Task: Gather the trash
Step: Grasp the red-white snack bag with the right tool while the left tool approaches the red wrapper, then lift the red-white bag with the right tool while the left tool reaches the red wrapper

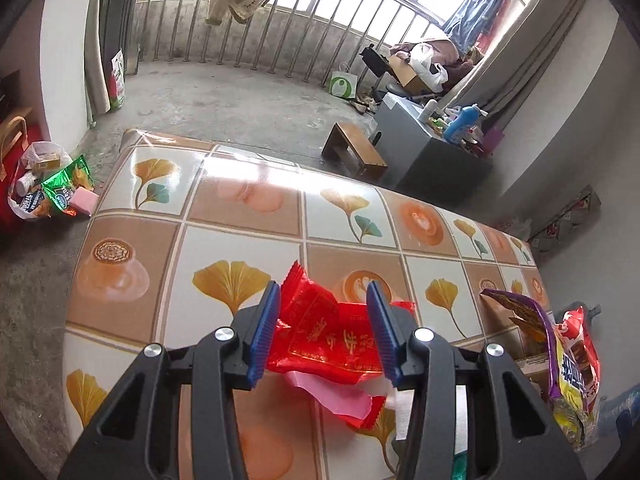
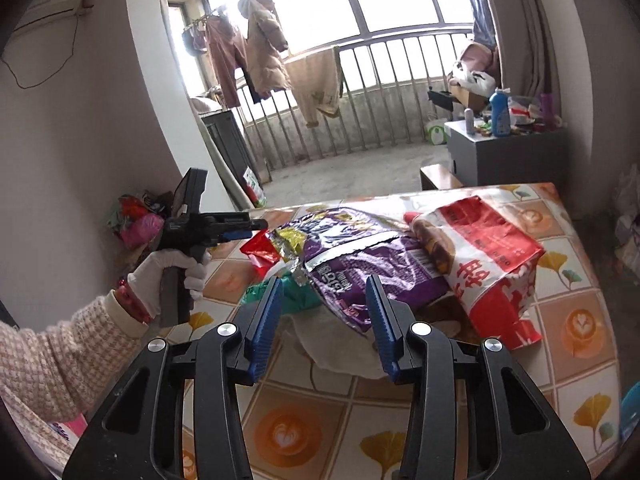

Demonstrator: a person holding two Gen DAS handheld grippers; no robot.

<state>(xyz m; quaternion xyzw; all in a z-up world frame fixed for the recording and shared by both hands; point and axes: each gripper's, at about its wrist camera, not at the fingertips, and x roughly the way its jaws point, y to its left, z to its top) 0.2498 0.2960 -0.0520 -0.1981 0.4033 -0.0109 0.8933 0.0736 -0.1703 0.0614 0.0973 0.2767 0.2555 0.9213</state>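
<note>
L gripper [image 1: 323, 322] jaws half spread round red wrapper [image 1: 320, 332] on tabletop [image 1: 240, 208], pads not clearly biting yet. R gripper [image 2: 326, 320] jaws half spread over purple snack bag [image 2: 360, 276], nothing held. Step: picking up. Next: close on wrapper, lift w/o snagging pink paper [image 1: 336, 396].
</note>
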